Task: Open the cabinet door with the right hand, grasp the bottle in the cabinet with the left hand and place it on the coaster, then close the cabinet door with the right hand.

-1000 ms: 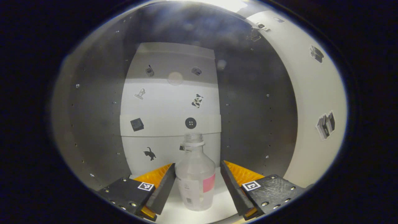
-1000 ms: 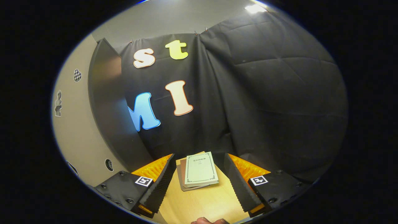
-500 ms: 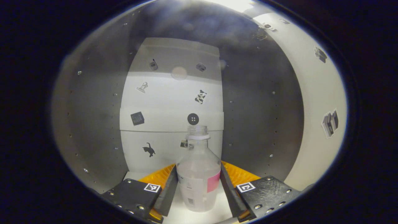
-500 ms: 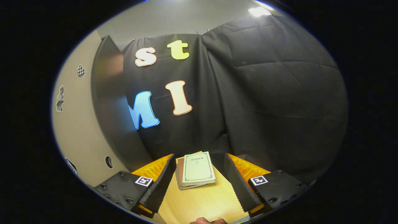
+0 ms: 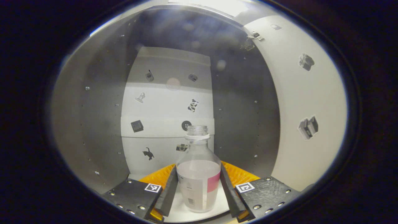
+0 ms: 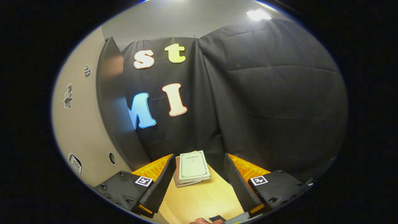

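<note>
A clear plastic bottle (image 5: 199,174) with a pink-and-white label and no cap stands upright inside the grey cabinet (image 5: 93,124), over its white floor. My left gripper (image 5: 198,170) is shut on it, one black finger pressing each side of the body. I cannot tell whether the bottle's base touches the floor. The cabinet door (image 5: 304,102) hangs open at the right, white with stickers. In the right gripper view my right gripper (image 6: 199,158) stands open above the wooden table (image 6: 202,199), holding nothing. The same door (image 6: 77,124) rises at its left.
A small stack of books (image 6: 191,168) lies on the table near the black cloth wall, just beyond the right gripper's fingers. Part of a hand (image 6: 202,221) shows at the bottom edge. Stickers dot the cabinet's white back panel (image 5: 168,102).
My left fingers have closed from either side onto the bottle. The left gripper view has since drawn back slightly from the cabinet's back panel. The right gripper stayed open and drifted only slightly.
</note>
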`<state>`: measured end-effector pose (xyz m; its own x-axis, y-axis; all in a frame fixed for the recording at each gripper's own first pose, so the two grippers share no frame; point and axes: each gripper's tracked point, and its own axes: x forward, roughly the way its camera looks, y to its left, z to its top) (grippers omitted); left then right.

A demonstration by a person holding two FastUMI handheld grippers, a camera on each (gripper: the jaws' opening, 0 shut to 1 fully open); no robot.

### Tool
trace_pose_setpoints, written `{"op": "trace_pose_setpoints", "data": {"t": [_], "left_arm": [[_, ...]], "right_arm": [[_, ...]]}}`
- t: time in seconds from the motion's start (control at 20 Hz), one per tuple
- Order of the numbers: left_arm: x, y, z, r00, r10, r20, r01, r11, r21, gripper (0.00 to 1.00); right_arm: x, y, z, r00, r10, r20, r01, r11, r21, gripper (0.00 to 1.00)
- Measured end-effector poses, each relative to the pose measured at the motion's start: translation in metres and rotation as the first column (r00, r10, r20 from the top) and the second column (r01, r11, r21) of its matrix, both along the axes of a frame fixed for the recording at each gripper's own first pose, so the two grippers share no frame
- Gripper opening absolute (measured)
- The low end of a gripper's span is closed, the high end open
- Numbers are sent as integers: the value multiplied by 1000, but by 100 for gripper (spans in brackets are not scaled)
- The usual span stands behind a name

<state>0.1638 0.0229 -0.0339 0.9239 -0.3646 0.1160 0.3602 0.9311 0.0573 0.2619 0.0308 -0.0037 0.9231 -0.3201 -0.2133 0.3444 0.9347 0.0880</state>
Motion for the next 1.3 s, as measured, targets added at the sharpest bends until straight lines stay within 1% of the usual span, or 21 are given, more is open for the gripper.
{"op": "trace_pose_setpoints", "data": {"t": [0.2,0.4,0.45,0.5,0.55,0.65,0.7,0.75,0.8,0.9,1.1,1.15,1.3], "left_arm": [[-16,8,7,1000,3,30,-3,1000,3,71],[-34,24,7,998,42,50,-42,999,3,71],[-38,31,4,997,59,49,-60,998,7,71],[-44,37,1,996,75,45,-75,997,13,71],[-50,44,-3,995,93,41,-94,995,15,70],[-61,57,-12,990,136,25,-137,990,24,72],[-66,65,-17,986,164,15,-165,986,37,71],[-72,74,-23,982,190,7,-190,980,52,71],[-79,82,-27,977,212,1,-212,976,59,71],[-89,89,-37,971,239,-13,-239,970,43,72],[-109,106,-57,952,306,-11,-307,952,-8,71],[-110,109,-64,946,324,-16,-324,946,-7,71],[-118,121,-85,931,364,-31,-363,931,35,72]], "right_arm": [[-13,10,-3,1000,5,-3,-5,1000,18,98],[-16,19,-3,1000,26,-5,-26,1000,1,98],[-17,21,-3,1000,30,-6,-31,1000,-8,92],[-17,23,-2,999,33,-5,-33,999,-12,92],[-17,25,-2,999,32,-3,-32,999,-12,98],[-18,25,-2,1000,26,5,-26,1000,-13,98],[-19,26,-2,1000,22,9,-22,1000,-9,92],[-20,28,-3,1000,23,14,-23,1000,-1,92],[-20,30,-3,1000,23,20,-23,1000,7,98],[-20,35,-6,999,32,21,-32,999,11,98],[-27,57,-20,995,100,-8,-100,995,7,98],[-31,61,-24,994,108,-13,-108,994,6,98],[-40,59,-43,994,97,-52,-97,995,14,98]]}}
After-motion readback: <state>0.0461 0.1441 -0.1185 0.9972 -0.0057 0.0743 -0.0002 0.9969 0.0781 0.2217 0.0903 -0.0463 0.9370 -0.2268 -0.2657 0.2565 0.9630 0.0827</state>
